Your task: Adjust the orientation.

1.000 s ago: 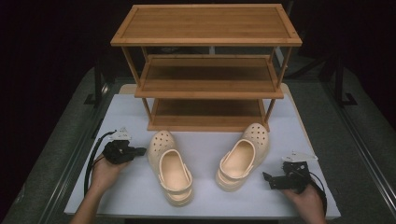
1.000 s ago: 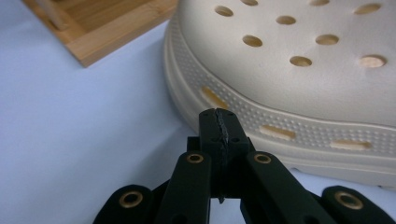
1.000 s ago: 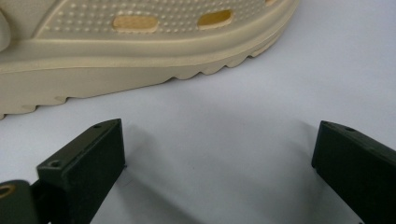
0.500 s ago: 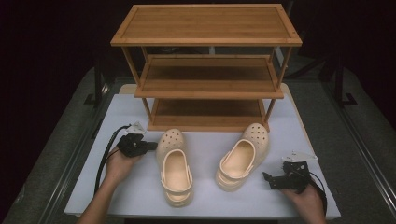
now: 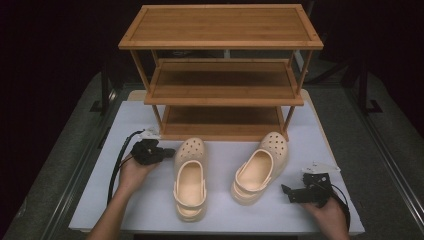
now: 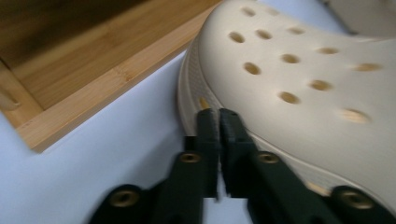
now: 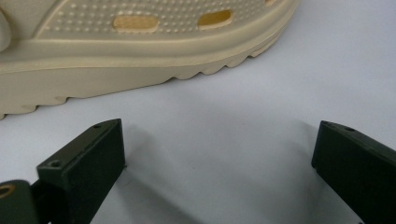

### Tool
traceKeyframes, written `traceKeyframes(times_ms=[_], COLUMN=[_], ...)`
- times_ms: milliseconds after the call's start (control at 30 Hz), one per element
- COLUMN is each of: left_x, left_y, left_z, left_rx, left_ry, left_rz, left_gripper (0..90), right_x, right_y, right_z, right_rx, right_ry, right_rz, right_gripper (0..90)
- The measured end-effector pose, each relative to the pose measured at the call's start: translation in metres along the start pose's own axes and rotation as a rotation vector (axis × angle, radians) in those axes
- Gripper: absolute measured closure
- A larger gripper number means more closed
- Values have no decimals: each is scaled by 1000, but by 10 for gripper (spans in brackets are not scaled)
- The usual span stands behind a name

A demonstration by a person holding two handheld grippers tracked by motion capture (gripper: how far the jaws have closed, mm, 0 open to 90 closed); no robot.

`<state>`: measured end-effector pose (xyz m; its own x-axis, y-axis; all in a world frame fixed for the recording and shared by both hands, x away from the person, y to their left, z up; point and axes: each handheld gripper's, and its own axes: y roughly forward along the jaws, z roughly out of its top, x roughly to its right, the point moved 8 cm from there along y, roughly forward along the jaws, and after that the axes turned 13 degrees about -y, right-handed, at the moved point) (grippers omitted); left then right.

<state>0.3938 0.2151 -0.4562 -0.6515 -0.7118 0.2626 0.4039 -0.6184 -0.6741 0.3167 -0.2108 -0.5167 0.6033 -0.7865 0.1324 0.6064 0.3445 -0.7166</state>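
While the left gripper (image 5: 167, 151), jaws nearly closed and just starting to part, noses the left clog's (image 5: 190, 177) toe near the shelf (image 5: 222, 97), right gripper (image 5: 286, 190) waits wide; next, widen and grip

1. The high view looks forward and down from above the person's side of the table (image 5: 100, 200), far enough back to take in the whole shelf (image 5: 220, 75), both clogs and both hands.
2. The left gripper view looks along its jaws, very near the left clog (image 6: 299, 84), with a corner of the shelf (image 6: 93, 79) at upper left.
3. The right gripper view sits low over the table (image 7: 224, 130), facing the sole and side of the right clog (image 7: 140, 46) from near.
4. The high view shares the left clog (image 5: 190, 177) with the left gripper view and the right clog (image 5: 260, 167) with the right gripper view.
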Motion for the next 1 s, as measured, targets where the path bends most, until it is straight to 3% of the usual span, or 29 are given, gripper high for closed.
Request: traceKeyframes(times_ms=[167,267,367,533,633,733,767,867,1000], left_x=[27,44,57,66,68,69,69,67,60], left_y=[-26,-36,-37,-24,-16,-16,-17,-22,-25], left_z=[-5,-8,-13,-16,-20,-19,-18,-15,-11], left_rx=[10,44,51,34,16,22,27,45,52], left_ry=[23,26,31,46,63,84,92,125,126], left_rz=[-25,-70,-77,-85,-77,-59,-52,-5,8], left_gripper=[676,584,522,482,489,560,625,697,758], right_x=[0,0,0,0,0,0,0,0,0], right_y=[0,0,0,0,0,0,0,0,0], right_z=[0,0,0,0,0,0,0,0,0], right_rx=[0,-1,-1,-1,-1,0,0,-1,-1], right_ry=[1,1,1,1,1,1,1,1,1], right_rz=[0,0,0,0,0,0,0,0,0], right_gripper=[21,21,21,21,21,21,21,21,21])
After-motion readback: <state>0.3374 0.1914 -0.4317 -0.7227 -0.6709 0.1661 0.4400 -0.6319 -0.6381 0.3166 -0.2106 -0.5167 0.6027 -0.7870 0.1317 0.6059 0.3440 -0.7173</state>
